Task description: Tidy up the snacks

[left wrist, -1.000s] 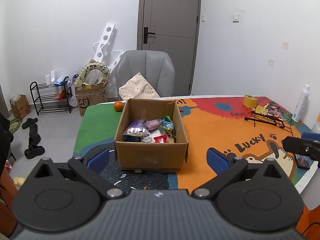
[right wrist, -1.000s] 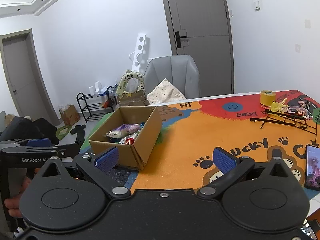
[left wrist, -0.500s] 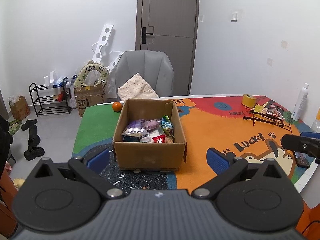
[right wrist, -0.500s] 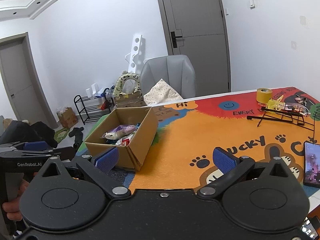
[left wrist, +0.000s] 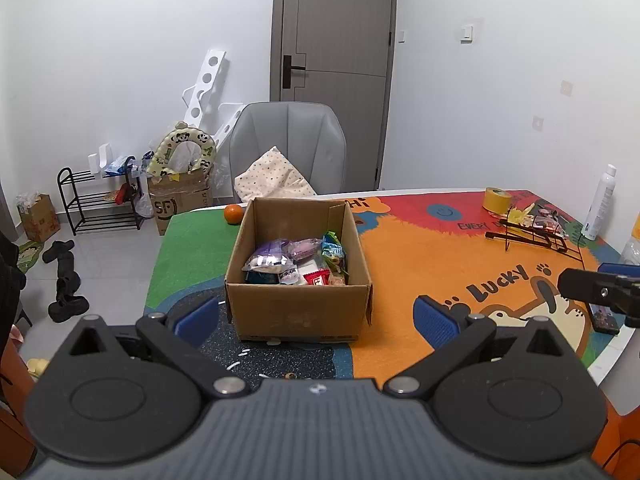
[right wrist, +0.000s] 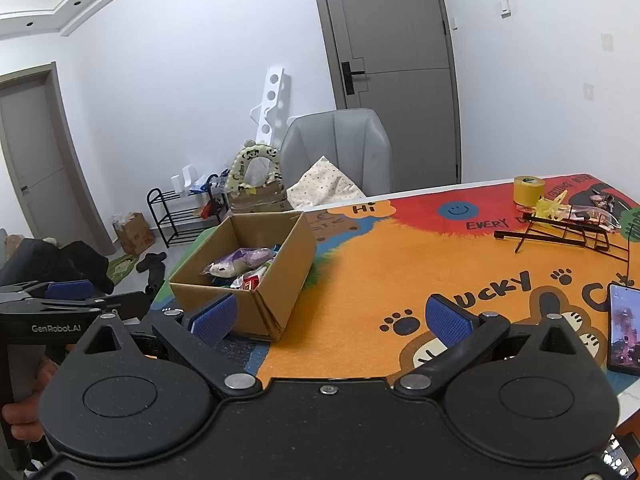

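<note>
**Open box of snacks, both grippers empty**

Cardboard box [left wrist: 298, 304] upright on surface [left wrist: 420, 264], top open, holding snack packets [left wrist: 296, 262] heaped, long axes mixed, labels probably unreadable. Left gripper [left wrist: 316, 318] fingers spread wide before box; right gripper [right wrist: 330, 318] fingers spread, holding nothing.

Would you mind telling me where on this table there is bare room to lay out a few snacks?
The widest free patch is the orange mat between the cardboard box and the black wire rack. A smaller green strip lies left of the box, behind it an orange. The far right corner is crowded: tape roll, rack, bottle, phone.
</note>
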The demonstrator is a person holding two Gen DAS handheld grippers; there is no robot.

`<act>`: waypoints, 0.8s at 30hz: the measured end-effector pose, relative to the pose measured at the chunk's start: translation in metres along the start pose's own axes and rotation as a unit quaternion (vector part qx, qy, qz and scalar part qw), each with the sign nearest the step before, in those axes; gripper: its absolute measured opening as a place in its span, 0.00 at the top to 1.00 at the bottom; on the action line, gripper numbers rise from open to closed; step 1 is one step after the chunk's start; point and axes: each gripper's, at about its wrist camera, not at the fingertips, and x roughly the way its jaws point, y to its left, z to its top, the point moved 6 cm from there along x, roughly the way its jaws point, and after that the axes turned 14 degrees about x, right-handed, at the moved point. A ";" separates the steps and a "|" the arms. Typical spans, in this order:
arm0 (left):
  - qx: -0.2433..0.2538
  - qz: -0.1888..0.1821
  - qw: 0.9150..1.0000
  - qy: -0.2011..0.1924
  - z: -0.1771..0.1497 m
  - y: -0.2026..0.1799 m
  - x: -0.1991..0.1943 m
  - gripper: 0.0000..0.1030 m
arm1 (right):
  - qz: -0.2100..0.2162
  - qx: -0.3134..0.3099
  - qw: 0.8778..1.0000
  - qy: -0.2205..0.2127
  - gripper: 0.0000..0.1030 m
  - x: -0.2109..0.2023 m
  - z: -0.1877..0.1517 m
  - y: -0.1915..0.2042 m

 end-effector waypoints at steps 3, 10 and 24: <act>-0.001 0.000 1.000 0.000 0.000 0.000 0.000 0.00 | 0.000 0.001 1.000 0.000 0.00 0.000 0.000 -0.001; -0.001 0.000 1.000 0.001 -0.001 0.000 0.000 0.00 | 0.001 -0.001 1.000 0.000 0.00 0.000 0.000 -0.001; -0.002 0.000 1.000 0.001 -0.001 0.000 0.000 0.00 | -0.001 0.003 1.000 0.000 0.00 0.001 0.000 -0.002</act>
